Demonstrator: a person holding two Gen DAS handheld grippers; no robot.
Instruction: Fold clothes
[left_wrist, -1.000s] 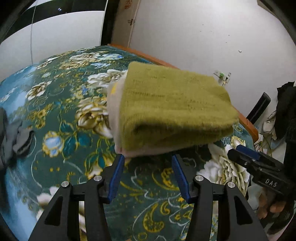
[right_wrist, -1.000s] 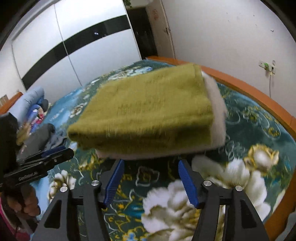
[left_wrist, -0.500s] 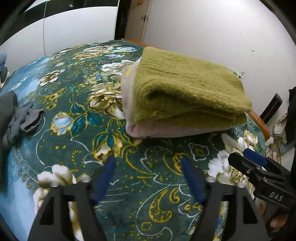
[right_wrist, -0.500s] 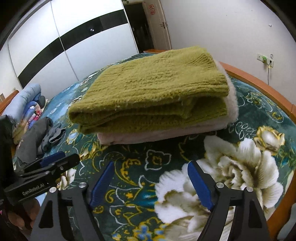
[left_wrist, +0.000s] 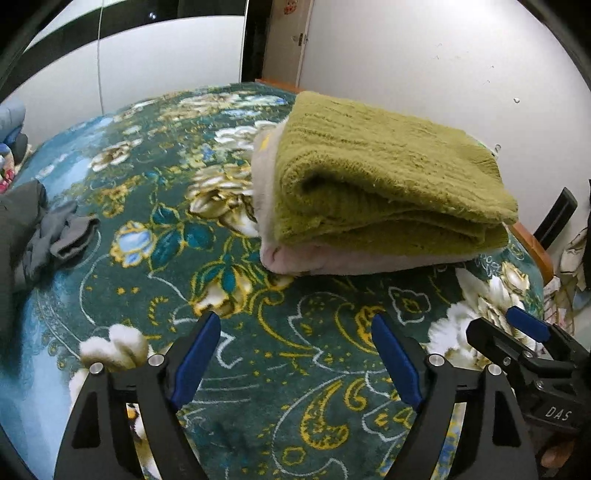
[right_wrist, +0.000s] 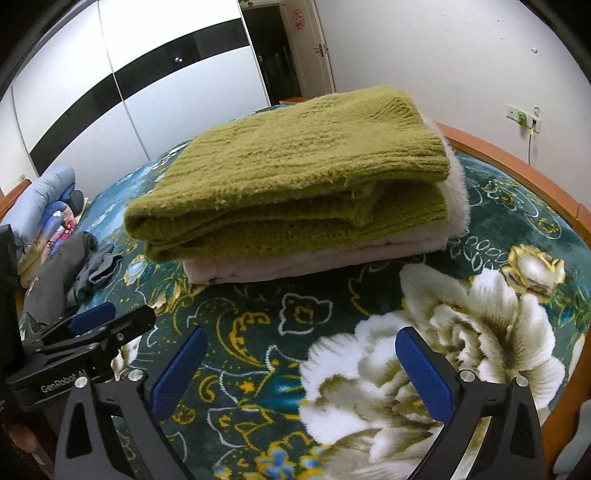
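Observation:
A folded olive-green knit sweater (left_wrist: 388, 184) lies on top of a folded pale pink fluffy garment (left_wrist: 351, 260) on the floral bed blanket (left_wrist: 166, 229). The stack also shows in the right wrist view, with the sweater (right_wrist: 295, 184) above the pink garment (right_wrist: 314, 266). My left gripper (left_wrist: 295, 336) is open and empty, a short way in front of the stack. My right gripper (right_wrist: 301, 347) is open and empty, also short of the stack. Each gripper shows at the edge of the other's view, the right gripper (left_wrist: 524, 343) and the left gripper (right_wrist: 99, 328).
Unfolded grey clothes (left_wrist: 44, 232) lie on the bed's left side, also in the right wrist view (right_wrist: 74, 273). Rolled bedding (right_wrist: 48, 195) sits at the far left. The orange bed edge (right_wrist: 535, 177) runs along the right by the wall.
Both grippers have let go of the stack, opened wider and pulled back from it. The stack now rests on the blanket.

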